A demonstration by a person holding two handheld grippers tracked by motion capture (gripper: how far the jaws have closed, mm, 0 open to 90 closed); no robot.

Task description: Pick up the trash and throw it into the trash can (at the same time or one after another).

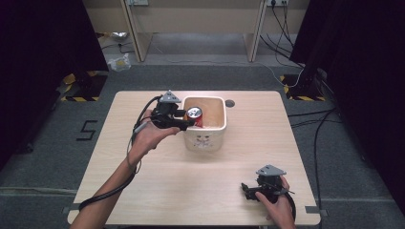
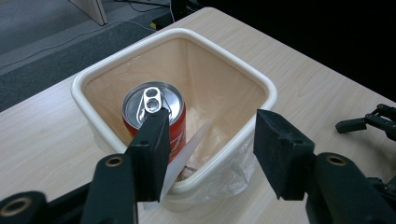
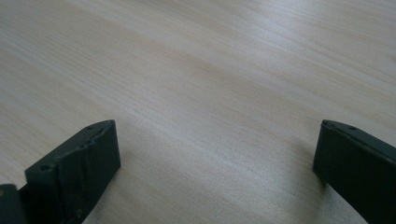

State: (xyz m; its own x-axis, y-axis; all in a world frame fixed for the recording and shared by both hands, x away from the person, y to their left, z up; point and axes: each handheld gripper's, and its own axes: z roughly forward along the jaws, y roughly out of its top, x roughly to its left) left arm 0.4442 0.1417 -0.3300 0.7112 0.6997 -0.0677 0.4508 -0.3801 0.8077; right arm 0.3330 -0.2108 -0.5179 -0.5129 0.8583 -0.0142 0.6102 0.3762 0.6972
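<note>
I hold the left claw (image 1: 187, 123) with jaws apart over the bin's (image 2: 261, 79) 9 o'clock rim, so the can (image 2: 154, 114) stands free inside against that wall, seemingly just dropped, while my right claw (image 1: 248, 189), jaws also apart, idles on the worktop (image 3: 210, 70) at 5 o'clock.

On my feed the pale, matt wood-grain tabletop (image 1: 143, 181) looks smooth, with a soft sheen in the right gripper view, and near its far edge stands a cream, smooth, glossy plastic square bin (image 2: 268, 86) lined with a thin, crinkled clear plastic bag (image 2: 233, 172). Inside it I see a red can (image 2: 175, 130) with a shiny brushed-metal lid and pull tab. The left gripper (image 2: 210, 154) and right gripper (image 3: 215, 172) both have matt black jaws, the right one's pad scuffed and rough.
</note>
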